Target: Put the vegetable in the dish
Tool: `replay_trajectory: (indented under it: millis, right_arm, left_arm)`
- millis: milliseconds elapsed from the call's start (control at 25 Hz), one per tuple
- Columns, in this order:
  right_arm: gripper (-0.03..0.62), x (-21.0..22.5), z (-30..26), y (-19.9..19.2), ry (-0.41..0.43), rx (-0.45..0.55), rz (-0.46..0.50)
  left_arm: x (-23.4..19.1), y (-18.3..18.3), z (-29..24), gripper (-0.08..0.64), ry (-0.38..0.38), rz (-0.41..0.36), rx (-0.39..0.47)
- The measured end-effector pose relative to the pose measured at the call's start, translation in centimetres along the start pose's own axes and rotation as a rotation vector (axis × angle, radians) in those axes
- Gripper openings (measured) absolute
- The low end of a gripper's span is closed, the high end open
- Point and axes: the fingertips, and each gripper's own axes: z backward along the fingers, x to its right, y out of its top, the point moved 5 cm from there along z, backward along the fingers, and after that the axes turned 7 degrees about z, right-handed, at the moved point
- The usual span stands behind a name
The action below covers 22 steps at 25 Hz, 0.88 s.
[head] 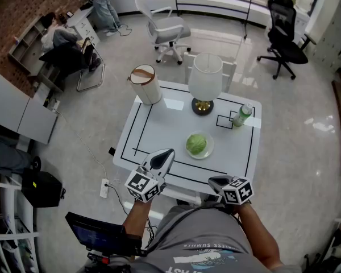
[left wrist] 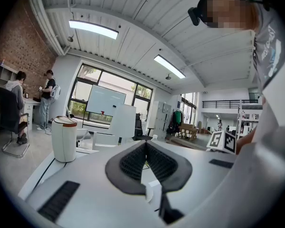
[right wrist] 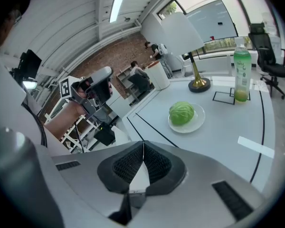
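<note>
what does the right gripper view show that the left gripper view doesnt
Only the right gripper view: the cabbage on the dish, the green bottle and the left gripper. Only the left gripper view: the right gripper's marker cube. Both: the white table, the canister, and each view's own jaws shut with nothing between them.

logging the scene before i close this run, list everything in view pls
table: 1, white with black lines, centre
plate: 1, white, near right part of the table
cabbage: 1, green, on the plate
bottle: 1, green, upright at the table's far right
lamp: 1, white shade, brass base, far middle of the table
canister: 1, white with brown lid, table's far left corner
white chair: 1, beyond the table
black chair: 1, far right
people: 2, far left
left gripper: 1, grey, shut, empty
right gripper: 1, grey, shut, empty
</note>
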Motion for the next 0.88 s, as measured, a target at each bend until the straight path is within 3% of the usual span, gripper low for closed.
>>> replay_trajectory:
  millis: [160,400,880]
  right_arm:
    - [0.006,-1.2,0.8,1.4,0.040,0.094,0.052]
    - [0.006,-0.9,2.9,3.1,-0.012,0.166,0.077]
    - [0.006,-3.4,4.3,5.5,-0.028,0.240,0.122]
  left_arm:
    - [0.4,0.9,0.6,0.008,0.004,-0.019,0.019]
    - [1.1,1.4,0.3,0.007,-0.005,-0.038,0.031]
    - [1.0,1.8,3.3,0.006,0.019,-0.045,0.049]
